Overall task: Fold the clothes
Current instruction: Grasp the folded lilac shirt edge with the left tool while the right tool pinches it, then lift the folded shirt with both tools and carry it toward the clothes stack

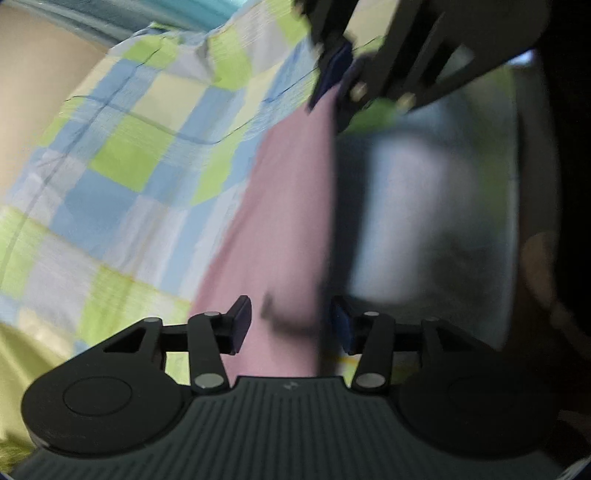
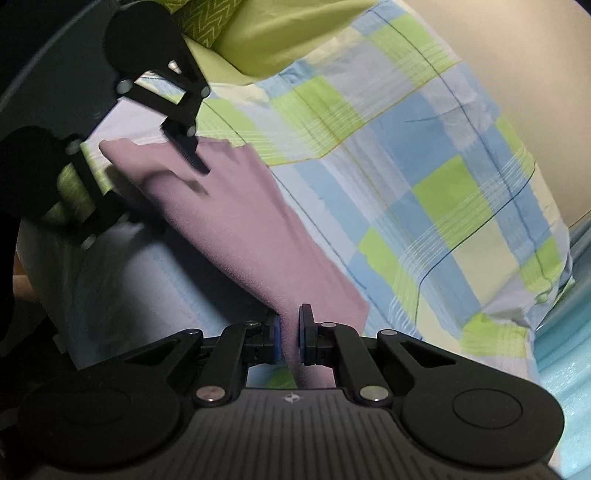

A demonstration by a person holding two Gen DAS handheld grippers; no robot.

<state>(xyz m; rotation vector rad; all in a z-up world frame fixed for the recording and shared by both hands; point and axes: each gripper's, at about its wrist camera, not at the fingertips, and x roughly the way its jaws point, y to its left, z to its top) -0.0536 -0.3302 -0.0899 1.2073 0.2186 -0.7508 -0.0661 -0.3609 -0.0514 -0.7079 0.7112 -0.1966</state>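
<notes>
I count two tools and one pink cloth, which is stretched between them above a checked bedsheet in blue, green and white squares. I see no containers anywhere.

My right tool has its jaws drawn in close on the near end of the pink cloth, and the cloth runs up between the blue pads, so I read it as gripping that end. In the left wrist view the same right tool shows at the far end of the cloth, pinched on it.

My left tool has its jaws standing apart, with the pink cloth passing through the gap; much of this frame is blurred, and I cannot see either pad pressing on the cloth. In the right wrist view the left tool is at the far end of the cloth, one finger lying across its top.

Only the right wrist view shows a plain green fabric bunched beyond the cloth on the sheet, and a turquoise surface past the sheet's edge. Only the left wrist view shows a pale blurred patch beside the cloth.
</notes>
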